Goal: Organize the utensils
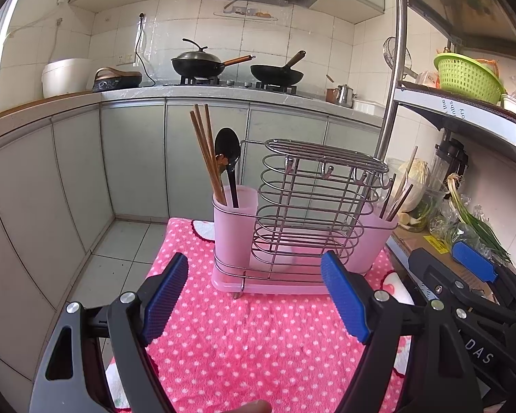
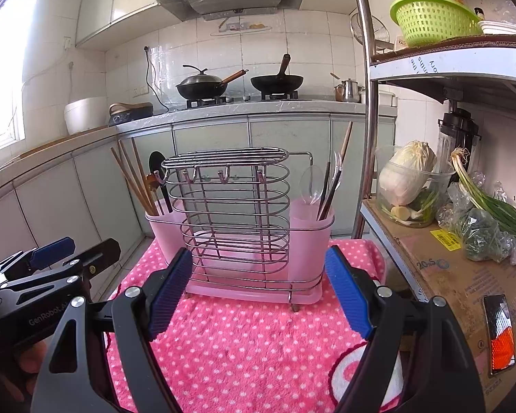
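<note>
So there's this pink utensil holder [image 1: 302, 241] with a chrome wire frame sitting on a pink polka-dot towel [image 1: 258, 337], right in the middle of a small kitchen. The wire rack part [image 2: 228, 206] in the center is bare, with a few little hooks along its top edge.

The left pink cup [image 1: 235, 220] has a bunch of wooden chopsticks [image 1: 204, 151] leaning out to the left plus a black spoon [image 1: 227, 151] standing upright beside them. There's some small brown thing next to the spoon, can't tell what it is. The right pink cup [image 2: 311, 237] holds a clear plastic spoon [image 2: 309, 182], a couple of dark chopsticks [image 2: 326, 189] and one longer light wooden stick poking up higher.

Both grippers hover just in front of the holder, not touching it. The left gripper [image 1: 254, 296] has its blue pads spread wide, nothing between them but towel. Same deal with the right gripper [image 2: 259, 289]: fingers released, wide apart, grasping nothing. They sit side by side, near each other.

Behind all this, two woks [image 1: 237, 67] sit on the stove, and off to the right there's a metal shelf with a green colander [image 2: 433, 20] on top and a napa cabbage [image 2: 407, 175] in a clear tub below.
</note>
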Available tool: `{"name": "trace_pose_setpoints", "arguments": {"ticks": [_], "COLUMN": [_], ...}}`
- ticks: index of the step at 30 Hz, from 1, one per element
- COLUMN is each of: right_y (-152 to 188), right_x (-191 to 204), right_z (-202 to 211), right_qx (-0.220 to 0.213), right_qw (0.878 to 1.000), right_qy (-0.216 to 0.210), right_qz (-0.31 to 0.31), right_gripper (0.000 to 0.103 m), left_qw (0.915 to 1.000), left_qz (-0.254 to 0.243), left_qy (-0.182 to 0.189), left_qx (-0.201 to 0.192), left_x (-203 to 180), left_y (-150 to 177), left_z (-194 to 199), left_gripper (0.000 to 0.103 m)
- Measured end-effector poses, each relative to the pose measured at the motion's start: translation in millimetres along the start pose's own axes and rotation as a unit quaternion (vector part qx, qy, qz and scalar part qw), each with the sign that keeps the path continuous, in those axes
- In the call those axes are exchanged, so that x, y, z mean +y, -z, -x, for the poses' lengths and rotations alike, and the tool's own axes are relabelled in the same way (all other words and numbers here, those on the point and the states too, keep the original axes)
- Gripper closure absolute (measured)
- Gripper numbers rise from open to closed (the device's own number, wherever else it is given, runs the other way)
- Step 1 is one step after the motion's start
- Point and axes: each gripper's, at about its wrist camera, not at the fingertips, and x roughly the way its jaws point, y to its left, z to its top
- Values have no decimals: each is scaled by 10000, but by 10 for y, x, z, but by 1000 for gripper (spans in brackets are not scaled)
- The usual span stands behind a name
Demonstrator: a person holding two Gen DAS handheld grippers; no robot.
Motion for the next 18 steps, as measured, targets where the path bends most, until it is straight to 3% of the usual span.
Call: {"name": "trace_pose_setpoints", "arguments": {"ticks": [18], "right_y": [-10], "right_x": [-12], "right_z": [2], "right_qx": [-4], "right_qw": [10000], "right_qy": [12], "right_qz": [27], "right_gripper": [23], "left_qw": [10000], "left_qz": [-24], "left_qy": [-6], "left_qx": [-1], "left_x": [-14], "left_y": [-14], "left_z": [9], "left_gripper": [25]}}
